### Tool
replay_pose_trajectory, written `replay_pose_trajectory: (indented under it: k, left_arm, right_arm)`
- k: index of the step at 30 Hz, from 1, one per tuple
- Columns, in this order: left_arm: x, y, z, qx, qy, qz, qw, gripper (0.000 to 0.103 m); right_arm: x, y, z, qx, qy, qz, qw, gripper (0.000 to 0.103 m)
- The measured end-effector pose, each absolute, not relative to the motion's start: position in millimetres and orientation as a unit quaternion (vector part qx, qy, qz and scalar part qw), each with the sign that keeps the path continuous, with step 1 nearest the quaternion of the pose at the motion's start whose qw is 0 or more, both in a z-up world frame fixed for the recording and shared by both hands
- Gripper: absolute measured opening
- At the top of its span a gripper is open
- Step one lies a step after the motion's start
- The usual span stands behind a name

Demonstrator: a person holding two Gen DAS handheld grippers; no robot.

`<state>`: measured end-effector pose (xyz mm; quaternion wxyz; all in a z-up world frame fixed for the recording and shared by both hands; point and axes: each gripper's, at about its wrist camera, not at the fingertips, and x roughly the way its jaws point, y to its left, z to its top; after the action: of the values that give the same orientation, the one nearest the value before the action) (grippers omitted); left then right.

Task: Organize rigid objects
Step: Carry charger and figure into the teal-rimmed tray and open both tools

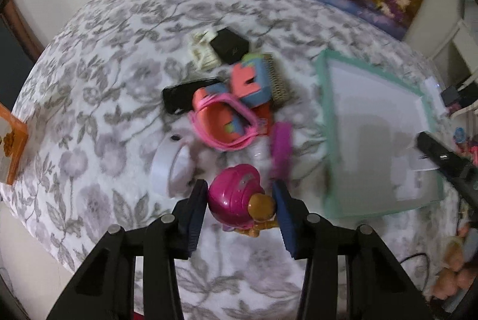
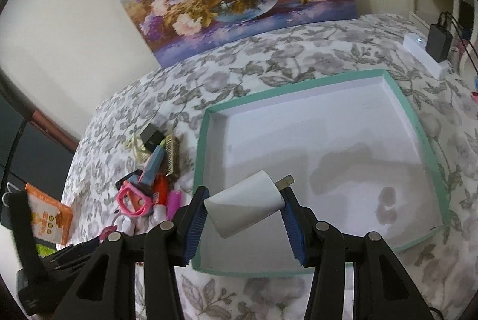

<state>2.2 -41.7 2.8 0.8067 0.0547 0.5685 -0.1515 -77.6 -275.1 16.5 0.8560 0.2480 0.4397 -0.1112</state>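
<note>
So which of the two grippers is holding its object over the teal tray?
The right gripper: its white plug adapter hangs above the teal tray. The left gripper holds a pink toy over the floral cloth.

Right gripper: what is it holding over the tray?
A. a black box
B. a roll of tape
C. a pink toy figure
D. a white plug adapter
D: the right gripper has its pads pressed on a white plug adapter, metal prongs pointing away, above the teal-rimmed tray.
</note>
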Motion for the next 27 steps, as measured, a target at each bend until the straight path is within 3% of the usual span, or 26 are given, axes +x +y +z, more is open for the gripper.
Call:
replay_pose_trajectory:
  k: [16, 27]
  left_arm:
    - [20.8, -134.5, 66.1, 0.095, 0.512, -0.211, 0.827, 0.046]
    - [30.3, -226.2, 31.6, 0.135, 0.518, -0.248, 0.807, 0.046]
  right_arm:
    - [-81.6, -330.8, 8.3, 0.290, 0.435, -0.177, 0.834, 0.052]
    - [-86.2, -372.5, -8.4, 0.305, 0.451, -0.234, 0.806, 0.052]
